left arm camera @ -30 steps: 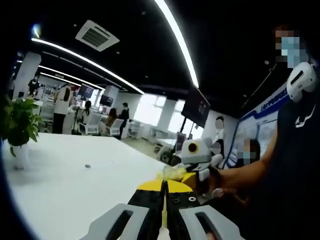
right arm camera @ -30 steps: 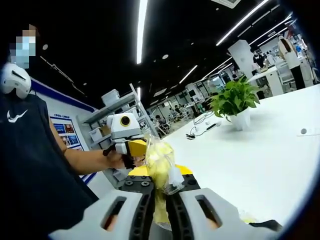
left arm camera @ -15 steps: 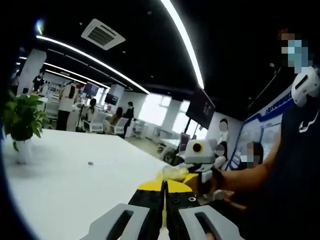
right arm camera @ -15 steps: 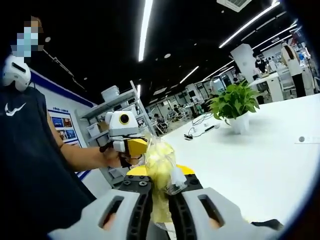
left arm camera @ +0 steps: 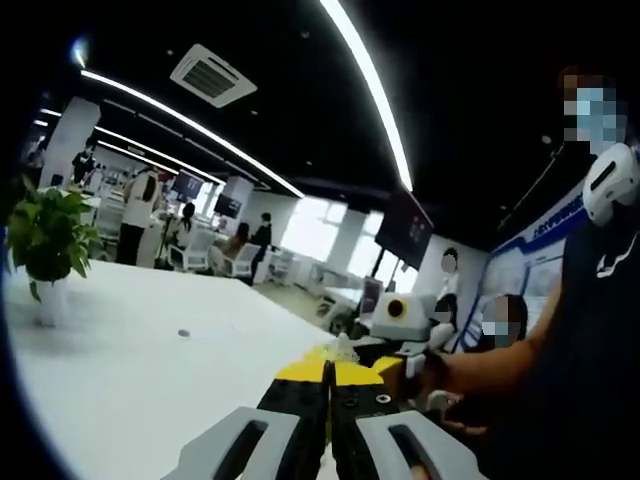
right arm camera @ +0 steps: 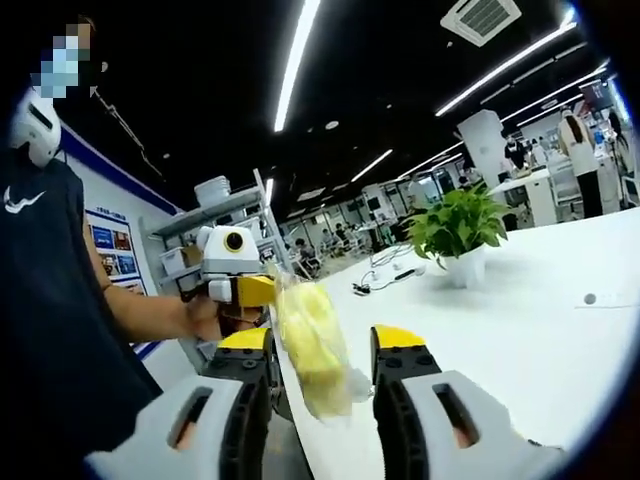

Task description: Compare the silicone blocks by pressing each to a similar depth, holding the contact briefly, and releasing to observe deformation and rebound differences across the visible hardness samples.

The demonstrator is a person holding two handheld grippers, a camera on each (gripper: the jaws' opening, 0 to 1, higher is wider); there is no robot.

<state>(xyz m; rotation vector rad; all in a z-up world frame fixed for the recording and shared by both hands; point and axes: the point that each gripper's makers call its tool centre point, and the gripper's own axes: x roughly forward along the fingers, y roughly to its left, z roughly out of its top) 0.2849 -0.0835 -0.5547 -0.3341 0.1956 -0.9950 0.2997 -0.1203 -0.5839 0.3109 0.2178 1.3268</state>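
A pale yellow silicone block in a clear plastic bag [right arm camera: 310,345] hangs between the jaws of my right gripper [right arm camera: 322,338], which stand wide open and apart from it. My left gripper [right arm camera: 258,290] comes in from the left in the right gripper view and pinches the bag's top. In the left gripper view my left gripper [left arm camera: 328,368] is shut, with a wisp of the bag [left arm camera: 344,347] showing past its yellow tips. A person's hand [left arm camera: 440,372] holds the other tool just beyond.
A white table [left arm camera: 120,390] spreads to the left, with a potted plant [left arm camera: 45,250] and a small round dot [left arm camera: 182,333] on it. The same plant [right arm camera: 455,225] and cables [right arm camera: 385,280] show at the right. A person in a dark shirt [right arm camera: 50,330] stands close.
The right jaws were shut on the bagged yellow block and have now opened off it. The left gripper stays shut on the bag's top. Both views shifted slightly.
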